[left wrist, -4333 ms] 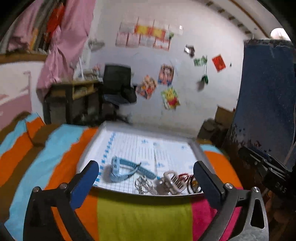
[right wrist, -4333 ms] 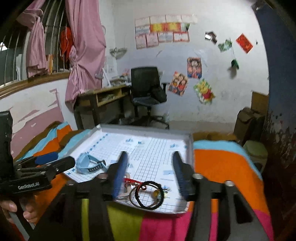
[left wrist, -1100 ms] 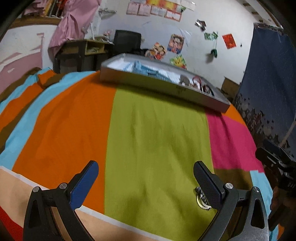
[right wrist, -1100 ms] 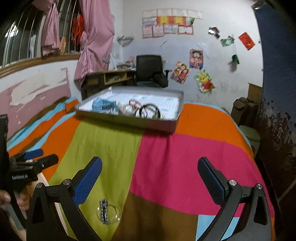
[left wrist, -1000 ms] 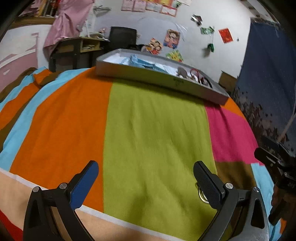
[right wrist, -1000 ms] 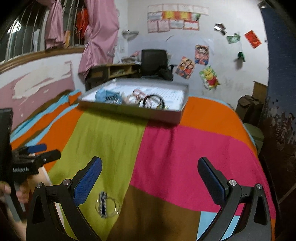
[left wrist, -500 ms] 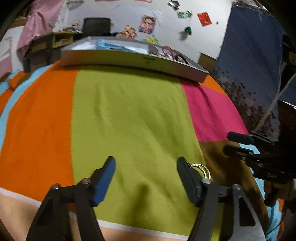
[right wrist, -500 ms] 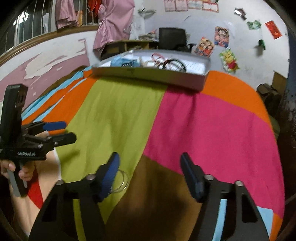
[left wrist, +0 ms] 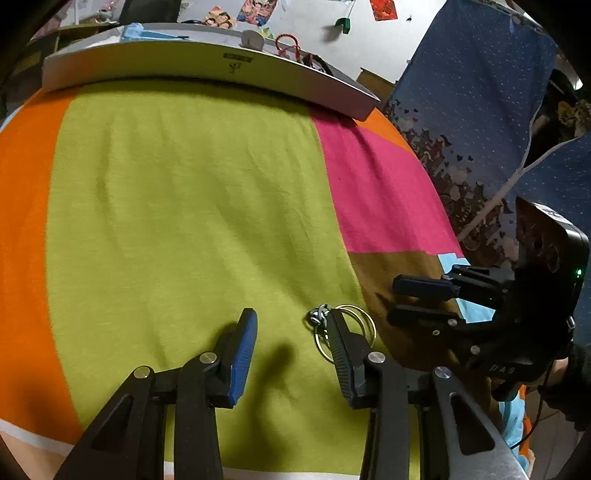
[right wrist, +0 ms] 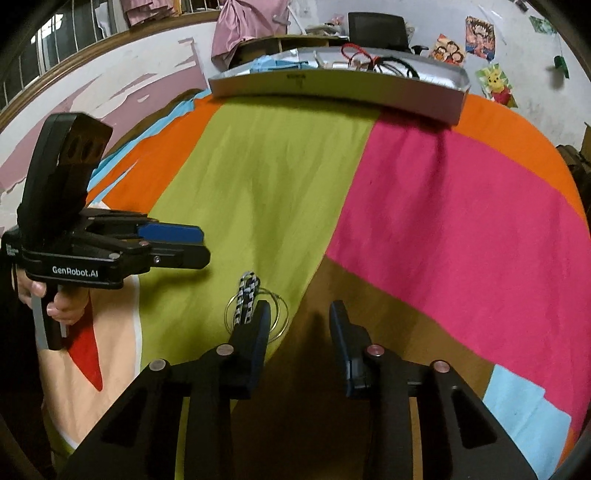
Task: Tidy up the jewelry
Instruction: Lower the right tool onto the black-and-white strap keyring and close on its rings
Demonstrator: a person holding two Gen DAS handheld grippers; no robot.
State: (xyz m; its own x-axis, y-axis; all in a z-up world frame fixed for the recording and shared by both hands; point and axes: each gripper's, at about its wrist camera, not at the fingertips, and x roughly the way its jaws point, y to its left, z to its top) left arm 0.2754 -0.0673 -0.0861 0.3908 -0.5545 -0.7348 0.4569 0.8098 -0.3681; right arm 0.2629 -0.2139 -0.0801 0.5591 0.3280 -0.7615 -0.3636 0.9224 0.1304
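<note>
The left gripper [left wrist: 290, 325] tilts steeply down toward the bedspread [left wrist: 192, 206], its two jaws part-way apart after having just been closing, with only bare lime-green cloth in the gap between them. Its right-hand finger lies across the bangles [left wrist: 349, 325], a small bunch of thin gold rings with a short silver chain looped on them, which rest flat on the green panel just at its border with the brown one; the finger covers part of the rings, but nothing is clamped. The right gripper [right wrist: 299, 314] is pitched down in much the same way from the other side, and its jaws too have just been closing and stand narrowed but parted over the seam of green and brown, gripping nothing. Its left-hand finger sits over the edge of the same bangles [right wrist: 255, 306], so the rings lie beside the gap, not inside it. In the right wrist view the left tool comes in level from the left with a hand [right wrist: 55, 299] wrapped round its handle below; in the left wrist view the right tool reaches in from the right edge, its fingers pointing at the rings. Far back on the bedspread, well apart from both tools, sits the grey tray [left wrist: 207, 66], holding a blue watch strap [left wrist: 147, 32], a red cord [right wrist: 356, 51] and dark loops [right wrist: 397, 66].
</note>
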